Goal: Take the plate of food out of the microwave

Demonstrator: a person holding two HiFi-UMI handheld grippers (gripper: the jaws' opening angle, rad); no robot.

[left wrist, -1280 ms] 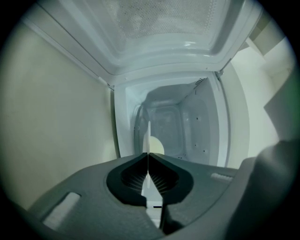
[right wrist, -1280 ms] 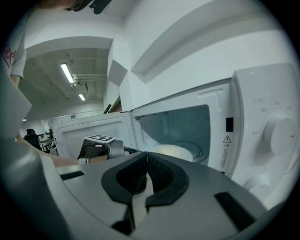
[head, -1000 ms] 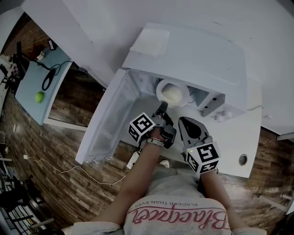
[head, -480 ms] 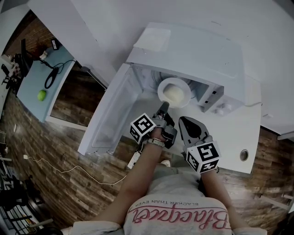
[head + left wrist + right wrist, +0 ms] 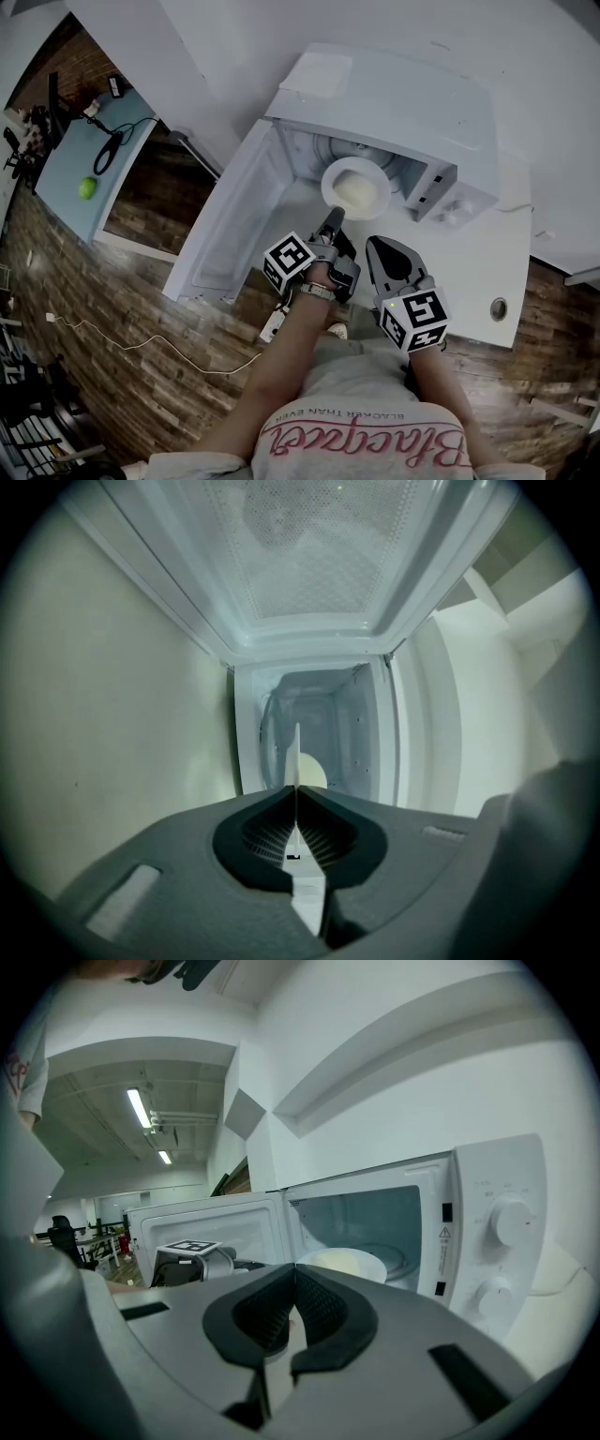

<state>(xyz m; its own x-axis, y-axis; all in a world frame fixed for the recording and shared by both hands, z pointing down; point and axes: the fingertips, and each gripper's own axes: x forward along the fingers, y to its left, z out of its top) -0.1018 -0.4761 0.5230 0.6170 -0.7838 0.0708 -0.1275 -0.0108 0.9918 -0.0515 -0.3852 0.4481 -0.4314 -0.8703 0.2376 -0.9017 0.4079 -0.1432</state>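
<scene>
Open microwave (image 5: pixel 394 103) holds the plate of food (image 5: pixel 356 190), level — left claw (image 5: pixel 334 217) pinches its rim; right claw (image 5: pixel 376 244) closed, empty.

White microwave (image 5: pixel 394 103) with door (image 5: pixel 234 225) open on tabletop (image 5: pixel 478 281), plate of food (image 5: pixel 356 187) at its opening, left hand-held gripper (image 5: pixel 335 216) on plate rim, right hand-held gripper (image 5: pixel 377 244) just beside

Microwave door (image 5: pixel 230 217) wide open, leftward

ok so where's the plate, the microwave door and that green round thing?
plate (image 5: pixel 327 181): head view, on its left rim.
microwave door (image 5: pixel 230 217): head view, middle of its inner face.
green round thing (image 5: pixel 86 187): head view, its middle.
</scene>
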